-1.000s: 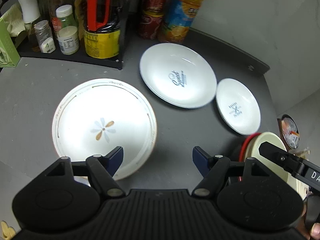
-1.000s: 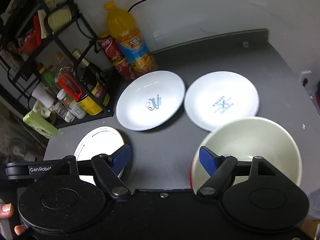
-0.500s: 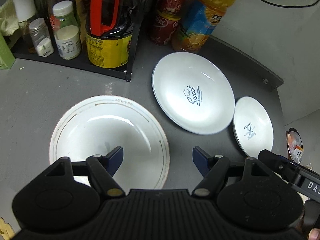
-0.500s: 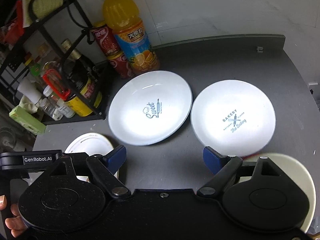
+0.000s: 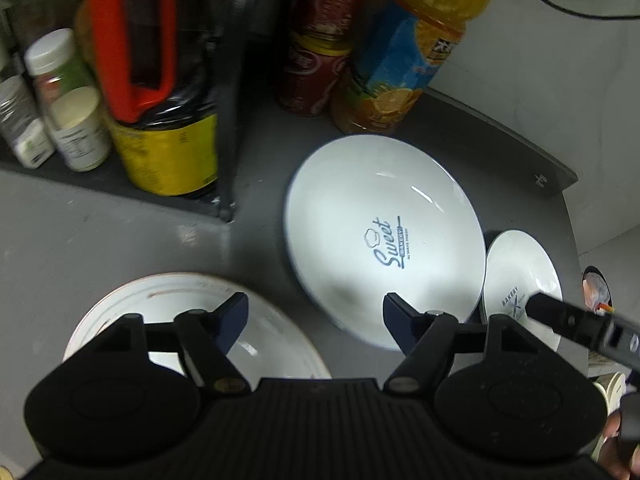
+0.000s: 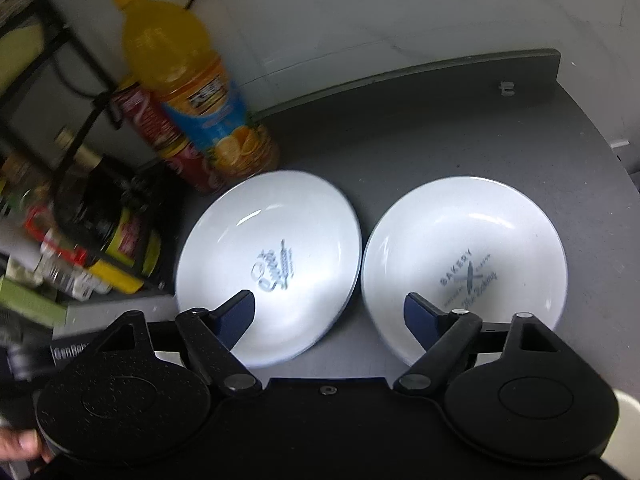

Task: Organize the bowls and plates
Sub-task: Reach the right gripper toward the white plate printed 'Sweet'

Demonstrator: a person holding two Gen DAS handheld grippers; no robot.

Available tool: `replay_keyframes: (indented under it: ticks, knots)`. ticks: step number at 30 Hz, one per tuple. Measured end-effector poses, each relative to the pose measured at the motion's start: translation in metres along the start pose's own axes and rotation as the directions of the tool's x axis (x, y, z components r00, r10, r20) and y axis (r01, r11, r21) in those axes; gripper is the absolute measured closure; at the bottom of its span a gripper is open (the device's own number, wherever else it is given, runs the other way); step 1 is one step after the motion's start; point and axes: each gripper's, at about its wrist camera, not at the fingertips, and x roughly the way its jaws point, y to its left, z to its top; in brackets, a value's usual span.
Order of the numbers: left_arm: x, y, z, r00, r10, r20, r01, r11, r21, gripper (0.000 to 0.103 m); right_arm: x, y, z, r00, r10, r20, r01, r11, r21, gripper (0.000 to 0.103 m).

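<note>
Two white plates lie side by side on the dark grey counter: a "Sweet" plate (image 5: 384, 236) (image 6: 268, 264) and a "Bakery" plate (image 5: 516, 276) (image 6: 464, 264) to its right. A gold-rimmed white plate (image 5: 176, 308) sits at the near left, partly under my left gripper (image 5: 316, 316), which is open and empty, hovering between that plate and the "Sweet" plate. My right gripper (image 6: 330, 314) is open and empty above the gap between the two printed plates. A cream bowl's rim (image 6: 624, 432) (image 5: 608, 396) peeks in at the lower right.
An orange juice bottle (image 6: 188, 92) (image 5: 404, 52) and red cans (image 5: 316, 60) stand behind the "Sweet" plate. A black rack (image 5: 228, 128) at the left holds a yellow tin (image 5: 168, 156) and small jars (image 5: 76, 132). The counter's raised back edge (image 6: 400, 76) meets the wall.
Both grippers have moved forward toward the printed plates. The cream bowl has slid out of the right wrist view to its corner, and the gold-rimmed plate now lies lower in the left view.
</note>
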Motion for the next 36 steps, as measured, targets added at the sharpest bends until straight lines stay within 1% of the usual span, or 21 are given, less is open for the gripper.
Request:
replay_keyframes:
  ticks: [5, 7, 9, 13, 14, 16, 19, 20, 21, 24, 26, 27, 30, 33, 36]
  knots:
    - [0.014, -0.008, 0.006, 1.0, -0.022, -0.007, 0.022, 0.999, 0.033, 0.034, 0.015, -0.001, 0.013, 1.0, -0.007, -0.003, 0.007, 1.0, 0.011, 0.03]
    - [0.021, -0.008, 0.007, 1.0, -0.022, -0.023, 0.022, 0.999, 0.028, 0.039, 0.022, -0.001, 0.017, 1.0, -0.012, -0.006, 0.012, 1.0, 0.011, 0.034]
    - [0.027, -0.007, 0.009, 0.999, -0.022, -0.036, 0.023, 1.0, 0.011, 0.046, 0.028, -0.004, 0.022, 1.0, -0.01, -0.017, 0.01, 1.0, 0.016, 0.037]
    - [0.034, -0.004, 0.01, 0.998, -0.047, -0.034, 0.046, 0.999, -0.024, 0.053, 0.04, -0.008, 0.031, 1.0, -0.009, -0.03, 0.009, 1.0, 0.01, 0.044]
    - [0.037, -0.003, 0.011, 0.998, -0.045, -0.031, 0.044, 0.998, -0.035, 0.057, 0.043, -0.01, 0.033, 0.999, -0.005, -0.034, 0.005, 1.0, 0.009, 0.047]
    - [0.04, 0.0, 0.011, 0.999, -0.031, -0.021, 0.029, 0.997, -0.066, 0.059, 0.048, -0.012, 0.038, 0.999, -0.001, -0.045, 0.001, 1.0, 0.006, 0.051]
    - [0.044, 0.006, 0.012, 1.0, -0.027, -0.016, 0.025, 0.994, -0.109, 0.064, 0.058, -0.012, 0.045, 0.998, -0.004, -0.062, 0.003, 1.0, -0.016, 0.057]
    - [0.045, 0.008, 0.012, 1.0, -0.026, -0.014, 0.024, 0.993, -0.12, 0.068, 0.061, -0.012, 0.047, 0.998, -0.002, -0.066, 0.0, 1.0, -0.021, 0.059]
    - [0.045, 0.012, 0.013, 1.0, -0.022, -0.006, 0.02, 0.991, -0.134, 0.071, 0.064, -0.012, 0.049, 0.998, 0.003, -0.068, -0.004, 1.0, -0.024, 0.06]
    - [0.045, 0.021, 0.016, 1.0, -0.023, 0.004, 0.023, 0.985, -0.171, 0.074, 0.073, -0.009, 0.054, 0.997, 0.007, -0.077, -0.011, 0.999, -0.043, 0.06]
    - [0.049, 0.028, 0.016, 0.999, -0.033, -0.002, 0.032, 0.98, -0.198, 0.082, 0.078, -0.008, 0.056, 0.997, -0.008, -0.07, 0.004, 0.999, -0.054, 0.063]
    - [0.05, 0.032, 0.016, 0.999, -0.034, 0.004, 0.034, 0.976, -0.214, 0.084, 0.079, -0.007, 0.056, 0.998, -0.007, -0.066, 0.003, 0.998, -0.056, 0.064]
    - [0.046, 0.038, 0.015, 0.998, -0.045, 0.033, 0.051, 0.973, -0.226, 0.085, 0.087, -0.005, 0.057, 0.997, -0.022, -0.068, 0.017, 0.998, -0.067, 0.066]
    - [0.051, 0.043, 0.016, 0.998, -0.066, 0.02, 0.069, 0.966, -0.249, 0.088, 0.093, -0.003, 0.056, 0.996, -0.042, -0.073, 0.036, 0.996, -0.079, 0.068]
    - [0.056, 0.043, 0.016, 0.998, -0.059, 0.014, 0.06, 0.967, -0.246, 0.09, 0.101, -0.003, 0.055, 0.994, -0.061, -0.09, 0.052, 0.994, -0.101, 0.072]
